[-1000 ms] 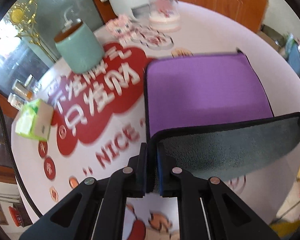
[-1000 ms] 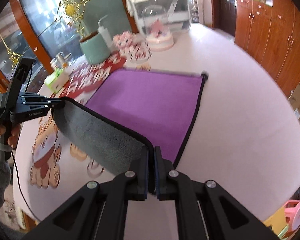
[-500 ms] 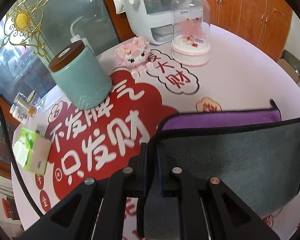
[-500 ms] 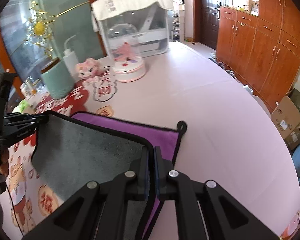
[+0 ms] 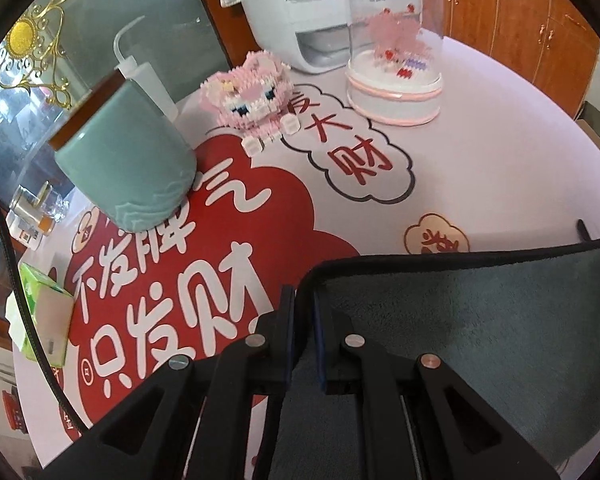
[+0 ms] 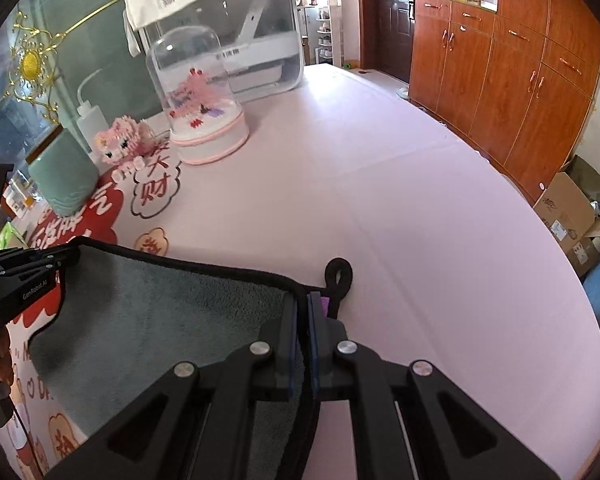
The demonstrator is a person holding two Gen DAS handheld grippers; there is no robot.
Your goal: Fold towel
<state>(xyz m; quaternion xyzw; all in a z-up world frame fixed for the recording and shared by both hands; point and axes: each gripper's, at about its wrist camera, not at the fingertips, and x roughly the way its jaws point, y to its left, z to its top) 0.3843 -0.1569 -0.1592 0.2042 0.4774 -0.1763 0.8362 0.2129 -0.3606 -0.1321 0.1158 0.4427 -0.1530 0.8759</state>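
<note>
"GenRobot.AI" on left hand-held gripper.

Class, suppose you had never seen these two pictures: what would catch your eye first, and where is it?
Most striking is the grey towel, stretched low in the foreground with the left gripper and right gripper each clamped on a black-edged corner. Beyond it, the red cloud print with white characters covers the table's left, with a pink brick-built cat and a clear dome behind.

Towel near edge carried over, purple side covered.
</note>
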